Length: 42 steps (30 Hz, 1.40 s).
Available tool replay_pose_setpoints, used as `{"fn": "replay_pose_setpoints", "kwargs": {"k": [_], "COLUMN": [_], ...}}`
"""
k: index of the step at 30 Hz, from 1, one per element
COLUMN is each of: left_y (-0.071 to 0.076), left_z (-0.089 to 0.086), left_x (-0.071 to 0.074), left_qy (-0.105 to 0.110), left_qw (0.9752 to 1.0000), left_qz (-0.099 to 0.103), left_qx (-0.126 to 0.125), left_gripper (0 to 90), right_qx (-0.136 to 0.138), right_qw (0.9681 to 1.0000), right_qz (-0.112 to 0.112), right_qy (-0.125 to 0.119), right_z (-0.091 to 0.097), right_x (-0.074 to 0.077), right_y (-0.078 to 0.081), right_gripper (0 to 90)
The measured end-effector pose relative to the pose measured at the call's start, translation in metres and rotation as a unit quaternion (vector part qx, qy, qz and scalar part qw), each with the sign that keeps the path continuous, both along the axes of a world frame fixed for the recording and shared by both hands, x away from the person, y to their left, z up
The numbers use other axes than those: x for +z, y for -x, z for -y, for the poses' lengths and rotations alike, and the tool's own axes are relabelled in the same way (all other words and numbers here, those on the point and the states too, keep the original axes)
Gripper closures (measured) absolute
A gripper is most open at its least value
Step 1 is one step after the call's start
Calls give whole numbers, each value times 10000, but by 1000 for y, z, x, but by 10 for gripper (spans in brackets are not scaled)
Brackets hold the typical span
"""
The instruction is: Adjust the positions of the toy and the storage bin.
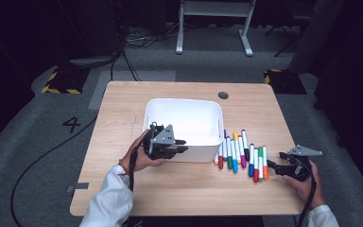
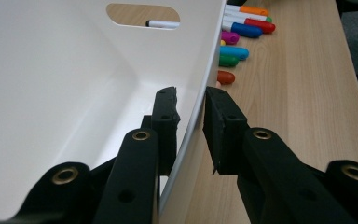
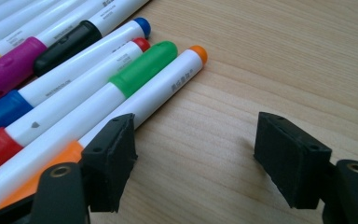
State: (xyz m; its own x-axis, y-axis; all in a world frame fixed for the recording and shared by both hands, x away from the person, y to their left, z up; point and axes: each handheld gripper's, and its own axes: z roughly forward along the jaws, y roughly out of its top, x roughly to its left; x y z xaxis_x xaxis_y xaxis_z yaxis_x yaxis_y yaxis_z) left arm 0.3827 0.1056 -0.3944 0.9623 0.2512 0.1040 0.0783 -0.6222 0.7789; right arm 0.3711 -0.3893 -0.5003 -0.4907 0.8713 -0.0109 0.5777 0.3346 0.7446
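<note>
A white bin (image 1: 182, 101) stands in the middle of the wooden table. My left gripper (image 1: 182, 145) is shut on its near wall at the front left corner. In the left gripper view the thin wall (image 2: 200, 93) runs between the jaws of my left gripper (image 2: 190, 100), one inside the bin and one outside. Several coloured markers (image 1: 241, 153) lie side by side to the right of the bin. My right gripper (image 1: 270, 165) rests low at the row's right end, open. Its left jaw is beside the orange marker (image 3: 168, 88), and my right gripper (image 3: 196, 154) has bare wood between its jaws.
The bin's inside (image 2: 74, 70) looks bare, and a marker (image 2: 163, 23) shows through its handle slot. A dark round grommet (image 1: 223, 95) sits behind the bin. Bare wood (image 1: 194, 184) stretches along the table's front. A white frame (image 1: 215, 19) stands on the floor beyond.
</note>
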Motion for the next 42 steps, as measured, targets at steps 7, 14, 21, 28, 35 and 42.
{"fn": "replay_pose_setpoints", "kwargs": {"k": [7,14,21,28,35,42], "left_y": [7,25,59,76,81,70], "left_z": [1,-13,-47,-82,-112,-120], "left_x": [1,13,14,-2,-20,-55], "left_qy": [-12,319,547,611,681,201], "left_qw": [10000,9984,9929,9808,9679,9608], "left_qz": [-19,273,492,385,155,-66], "left_qx": [16,386,938,1814,2416,2765], "left_gripper": [732,605,464,306,225,197], "right_qx": [-48,-112,22,119,192,104], "right_qw": [10000,9995,9995,9996,9996,9999], "right_qz": [-36,91,276,253,190,-10], "right_qy": [-39,-271,-167,-102,-12,22], "right_z": [3,6,-2,-23,-41,-56], "right_x": [1,10,32,48,58,64], "right_y": [-2,-7,-24,-51,-74,-104], "right_gripper": [294,304,342,373,384,447]}}
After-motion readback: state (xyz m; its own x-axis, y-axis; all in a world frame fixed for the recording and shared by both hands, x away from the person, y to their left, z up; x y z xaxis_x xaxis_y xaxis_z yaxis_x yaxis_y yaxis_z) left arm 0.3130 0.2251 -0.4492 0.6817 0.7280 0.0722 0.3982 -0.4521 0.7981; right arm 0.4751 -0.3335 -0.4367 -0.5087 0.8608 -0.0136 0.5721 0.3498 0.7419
